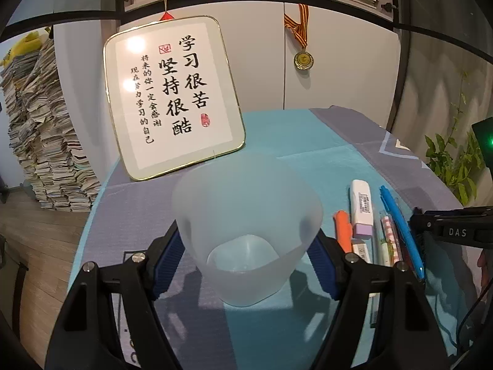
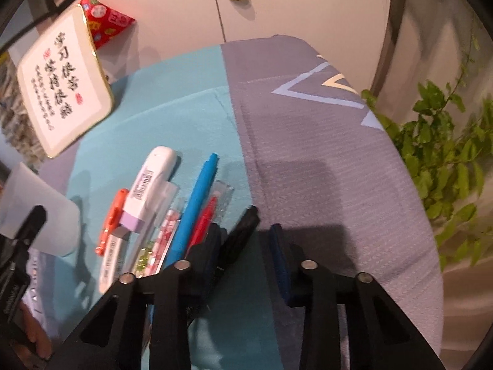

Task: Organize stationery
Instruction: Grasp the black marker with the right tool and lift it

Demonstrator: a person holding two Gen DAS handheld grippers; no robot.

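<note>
My left gripper is shut on a translucent plastic cup, which stands upright on the teal and grey tablecloth with a blue pad pressed on each side. To its right lies a row of stationery: an orange highlighter, a white correction tape, a pink patterned pen and a blue pen. In the right wrist view my right gripper points down at this row. A black pen lies between its pads, close to the left one, with a gap to the right one. A red pen and clear ruler lie beside it.
A framed calligraphy plaque leans at the table's back left. A leafy plant stands off the right edge. A tall stack of papers is on the floor at left. White cabinet doors with a hanging medal are behind.
</note>
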